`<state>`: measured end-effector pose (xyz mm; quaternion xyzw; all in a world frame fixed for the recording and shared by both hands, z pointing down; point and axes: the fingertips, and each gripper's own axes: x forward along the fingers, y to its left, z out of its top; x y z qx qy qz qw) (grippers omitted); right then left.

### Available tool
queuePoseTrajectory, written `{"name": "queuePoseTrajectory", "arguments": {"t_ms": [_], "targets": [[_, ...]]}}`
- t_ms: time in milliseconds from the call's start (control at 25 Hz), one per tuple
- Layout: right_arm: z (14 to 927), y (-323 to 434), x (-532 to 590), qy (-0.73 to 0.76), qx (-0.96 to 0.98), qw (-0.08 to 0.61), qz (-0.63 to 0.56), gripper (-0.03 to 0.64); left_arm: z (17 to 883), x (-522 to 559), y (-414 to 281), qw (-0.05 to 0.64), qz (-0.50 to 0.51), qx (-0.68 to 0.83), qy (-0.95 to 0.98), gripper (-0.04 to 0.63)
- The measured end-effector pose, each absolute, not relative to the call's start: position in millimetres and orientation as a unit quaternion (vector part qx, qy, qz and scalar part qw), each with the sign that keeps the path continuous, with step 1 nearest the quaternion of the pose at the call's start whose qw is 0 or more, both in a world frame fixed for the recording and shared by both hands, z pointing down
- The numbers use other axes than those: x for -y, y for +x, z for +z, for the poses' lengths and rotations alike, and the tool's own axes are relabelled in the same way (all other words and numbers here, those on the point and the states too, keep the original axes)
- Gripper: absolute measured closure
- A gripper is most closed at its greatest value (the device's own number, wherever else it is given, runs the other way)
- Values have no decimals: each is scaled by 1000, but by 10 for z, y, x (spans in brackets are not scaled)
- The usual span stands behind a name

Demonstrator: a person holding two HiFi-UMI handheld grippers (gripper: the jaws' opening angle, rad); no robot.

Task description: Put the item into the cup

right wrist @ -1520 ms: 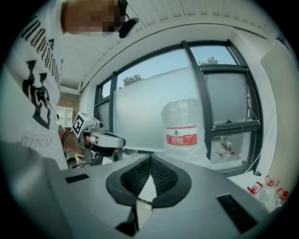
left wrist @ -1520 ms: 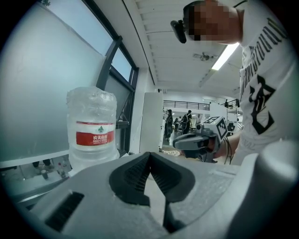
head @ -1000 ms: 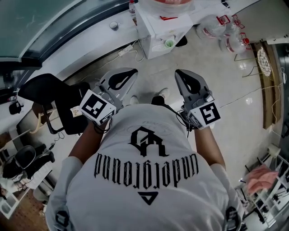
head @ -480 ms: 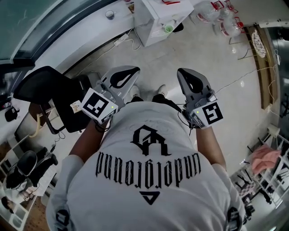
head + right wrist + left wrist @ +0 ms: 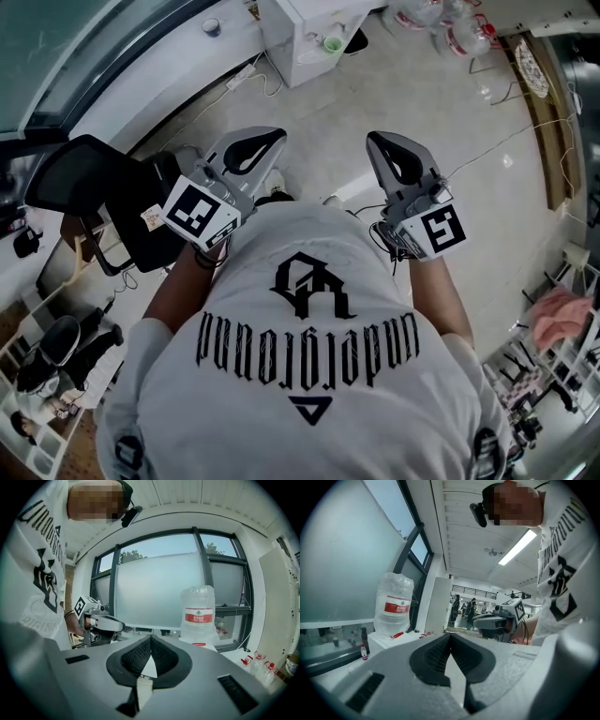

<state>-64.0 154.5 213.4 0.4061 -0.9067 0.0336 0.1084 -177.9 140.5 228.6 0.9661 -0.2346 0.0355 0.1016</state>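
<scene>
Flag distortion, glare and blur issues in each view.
Head view: heavy fisheye, floor lines bow, small glare spot on the tiles. Left gripper view: dark round vignette, ceiling light strip blown out, left gripper body soft up close. Right gripper view: same vignette, backlit window, water bottle sharp.

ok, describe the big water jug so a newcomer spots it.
Find the wide frosted window. Before its right part stands a white cabinet, with the jug on top. It is the one large clear bottle with a red label band; the red-capped bottles nearby are far smaller.
</scene>
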Motion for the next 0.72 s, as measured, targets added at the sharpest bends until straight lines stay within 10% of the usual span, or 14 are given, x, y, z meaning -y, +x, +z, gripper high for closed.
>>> {"name": "queuePoseTrajectory", "arguments": {"t_ms": [720], "targets": [[2386,677,-2886,359,925,111,61,603,2285,-2564,-427,94,59,255,960,580]]}}
